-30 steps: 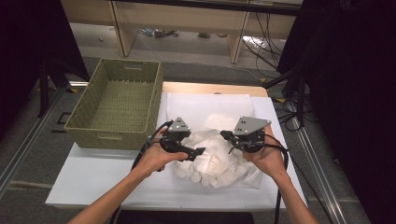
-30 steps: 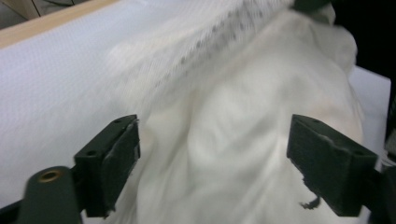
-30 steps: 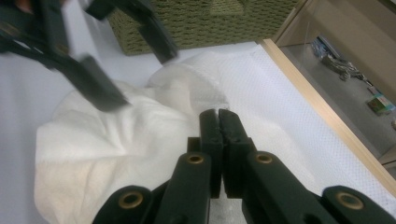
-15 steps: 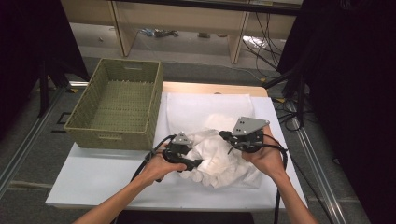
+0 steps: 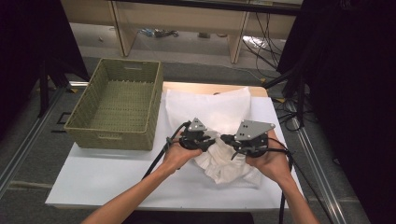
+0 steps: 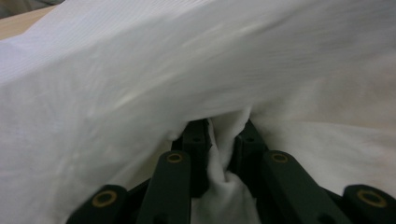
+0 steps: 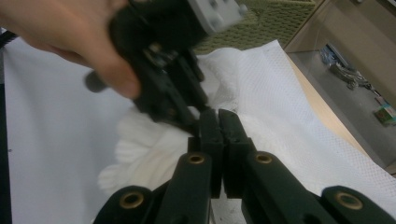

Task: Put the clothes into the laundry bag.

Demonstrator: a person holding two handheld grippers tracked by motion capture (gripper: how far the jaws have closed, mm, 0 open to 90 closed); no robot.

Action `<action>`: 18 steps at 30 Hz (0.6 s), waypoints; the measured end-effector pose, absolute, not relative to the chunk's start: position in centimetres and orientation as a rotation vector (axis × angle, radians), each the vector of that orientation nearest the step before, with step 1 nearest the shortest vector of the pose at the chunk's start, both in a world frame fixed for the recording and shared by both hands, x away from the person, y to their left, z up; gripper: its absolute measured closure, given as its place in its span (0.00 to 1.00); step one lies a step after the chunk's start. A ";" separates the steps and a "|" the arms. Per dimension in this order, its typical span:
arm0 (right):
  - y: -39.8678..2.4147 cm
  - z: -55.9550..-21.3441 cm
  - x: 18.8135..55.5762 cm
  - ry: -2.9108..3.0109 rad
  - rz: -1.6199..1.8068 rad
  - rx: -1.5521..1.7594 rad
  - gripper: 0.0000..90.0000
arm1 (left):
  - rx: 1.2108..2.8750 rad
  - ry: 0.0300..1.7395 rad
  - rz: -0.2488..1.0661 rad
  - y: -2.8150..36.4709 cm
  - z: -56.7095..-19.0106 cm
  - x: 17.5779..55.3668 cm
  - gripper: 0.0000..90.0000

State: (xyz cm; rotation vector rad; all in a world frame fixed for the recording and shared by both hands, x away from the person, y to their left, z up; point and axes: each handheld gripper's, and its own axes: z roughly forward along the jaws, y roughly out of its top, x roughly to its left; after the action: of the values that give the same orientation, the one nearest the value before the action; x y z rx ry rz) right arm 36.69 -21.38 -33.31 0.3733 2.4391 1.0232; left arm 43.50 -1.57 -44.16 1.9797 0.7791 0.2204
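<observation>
A white cloth (image 5: 219,109) lies partly bunched on the white table (image 5: 107,177). My left gripper (image 5: 212,142) pushes into the bunch from the left. Its jaws have just been closing, and in the left gripper view a fold of the cloth (image 6: 187,70) is pinched between them at the left gripper (image 6: 223,135) tips. My right gripper (image 5: 227,139) faces it from the right, very close. In the right gripper view my right gripper (image 7: 218,116) has its jaws pressed together at the cloth (image 7: 280,107), apparently on a thin layer of it.
A green woven basket (image 5: 112,136) with nothing in it stands at the table's left rear. The person's left hand (image 7: 70,32) and its gripper are right in front of the right jaws. Shelves and cables lie beyond the table's far edge.
The left gripper dipped toward the person, then moved right into the cloth bunch, ending close to the right gripper. The right gripper stayed still.
</observation>
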 end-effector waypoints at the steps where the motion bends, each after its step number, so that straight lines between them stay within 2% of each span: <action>1: -21.4 -33.3 36.6 2.441 1.022 0.373 1.00 | 1.984 0.803 0.206 -1.6 -44.9 44.1 0.86; 5: -21.4 -34.2 36.9 2.461 1.016 0.388 1.00 | 1.975 0.841 0.172 -0.9 -45.4 44.4 0.74; 11: -21.7 -34.6 37.4 2.458 1.025 0.408 1.00 | 2.067 0.781 0.185 1.9 -43.5 42.2 0.40; 13: -21.8 -34.6 37.4 2.454 1.025 0.417 1.00 | 2.091 0.777 0.150 2.8 -43.3 41.3 0.23; 16: -21.8 -34.7 37.6 2.452 1.025 0.410 1.00 | 2.067 0.768 0.143 4.0 -43.2 40.0 0.23; 18: -21.8 -34.7 37.5 2.456 1.022 0.421 1.00 | 2.096 0.748 0.142 4.4 -43.7 39.6 0.18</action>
State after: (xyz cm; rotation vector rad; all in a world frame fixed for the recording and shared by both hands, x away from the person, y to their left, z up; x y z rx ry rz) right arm 37.52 -21.83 -34.71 0.4206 2.4558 1.0224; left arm 39.59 4.36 -43.66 2.0959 0.7478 0.1415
